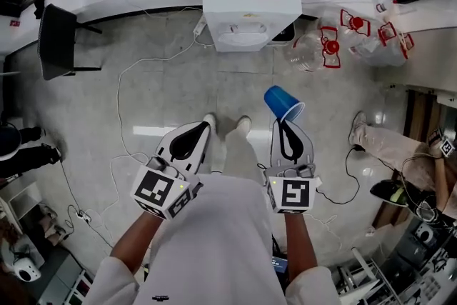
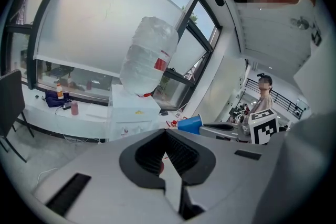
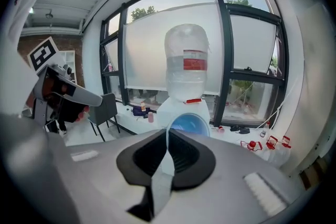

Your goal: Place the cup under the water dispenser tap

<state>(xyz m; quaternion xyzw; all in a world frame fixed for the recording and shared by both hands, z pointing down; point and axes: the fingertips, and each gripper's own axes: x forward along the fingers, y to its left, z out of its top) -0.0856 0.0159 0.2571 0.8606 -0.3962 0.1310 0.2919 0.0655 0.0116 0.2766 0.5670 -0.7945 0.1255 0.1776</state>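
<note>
In the head view, your right gripper pinches the blue cup by its rim. It holds the cup out over the floor, well short of the water dispenser. A rim hold likely suits the job, since it leaves the base free to set down. The cup sits tilted, though, so you will probably need to level it. Your left gripper rides alongside, apart from the cup. The dispenser's top is cut off by the frame edge, and you cannot make out the tap.

In the left gripper view, the jaws are pressed together with nothing between them. The cup shows off to the right. The dispenser stands ahead under its inverted bottle, its tap too small to tell.

In the right gripper view, the pads clamp the thin cup wall, one inside and one outside. The open mouth faces the camera and covers the dispenser's front, so the tap is hidden here.
</note>
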